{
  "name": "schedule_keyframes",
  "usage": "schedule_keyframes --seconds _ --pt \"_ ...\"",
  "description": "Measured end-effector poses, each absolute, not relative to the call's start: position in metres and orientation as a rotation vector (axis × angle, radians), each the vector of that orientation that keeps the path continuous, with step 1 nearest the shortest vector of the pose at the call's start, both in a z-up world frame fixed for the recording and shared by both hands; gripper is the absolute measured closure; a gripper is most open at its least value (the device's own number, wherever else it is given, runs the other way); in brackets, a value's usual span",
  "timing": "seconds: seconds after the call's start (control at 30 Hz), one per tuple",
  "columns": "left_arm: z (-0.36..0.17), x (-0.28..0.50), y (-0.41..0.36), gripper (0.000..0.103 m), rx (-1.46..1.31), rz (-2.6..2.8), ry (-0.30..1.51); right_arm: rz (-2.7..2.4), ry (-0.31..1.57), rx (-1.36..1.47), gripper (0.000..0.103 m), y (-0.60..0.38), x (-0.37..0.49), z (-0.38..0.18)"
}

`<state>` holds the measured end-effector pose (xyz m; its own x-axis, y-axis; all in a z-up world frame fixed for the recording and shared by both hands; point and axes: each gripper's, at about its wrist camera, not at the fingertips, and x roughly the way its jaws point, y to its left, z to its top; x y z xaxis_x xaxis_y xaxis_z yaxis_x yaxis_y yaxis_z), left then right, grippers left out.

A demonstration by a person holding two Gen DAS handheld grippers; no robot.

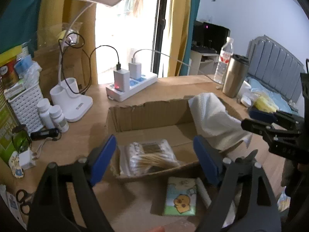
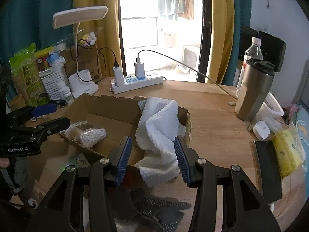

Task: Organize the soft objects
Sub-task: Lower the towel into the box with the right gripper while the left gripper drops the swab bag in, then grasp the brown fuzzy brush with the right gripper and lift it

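Nearest in the left wrist view, the left gripper (image 1: 154, 160) stands wide apart with nothing between its blue pads, above the near edge of a cardboard box (image 1: 146, 114). A bag of cotton swabs (image 1: 148, 158) lies inside it, and a white towel (image 1: 214, 121) drapes over its right wall. A cartoon tissue pack (image 1: 181, 197) sits on the wooden desk (image 1: 77, 147) in front. From the right wrist view, the right gripper (image 2: 152, 158) is released, its pads flanking the towel's (image 2: 160, 127) hanging end without pressing it. Dark dotted gloves (image 2: 162, 210) lie beneath.
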<state>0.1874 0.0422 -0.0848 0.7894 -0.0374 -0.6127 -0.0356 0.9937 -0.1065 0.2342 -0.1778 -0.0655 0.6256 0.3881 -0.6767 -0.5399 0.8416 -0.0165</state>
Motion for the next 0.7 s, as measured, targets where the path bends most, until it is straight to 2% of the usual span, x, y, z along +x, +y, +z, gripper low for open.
schedule_keyframes --seconds 0.27,0.33,0.43,0.53,0.7 --pt "-0.075 0.166 0.039 0.017 -0.133 -0.011 0.626 0.524 0.687 -0.222 0.053 -0.186 0.214 -0.055" --pt "-0.073 0.161 0.037 0.017 -0.137 -0.017 0.621 0.52 0.677 -0.216 0.047 -0.189 0.208 -0.053" --pt "-0.071 0.153 0.032 0.016 -0.144 -0.026 0.612 0.517 0.665 -0.203 0.044 -0.193 0.2 -0.049" --pt "-0.07 0.146 0.029 0.004 -0.15 -0.038 0.606 0.515 0.656 -0.199 0.044 -0.195 0.192 -0.046" --pt "-0.068 0.135 0.025 0.004 -0.158 -0.056 0.593 0.524 0.651 -0.201 0.043 -0.195 0.18 -0.045"
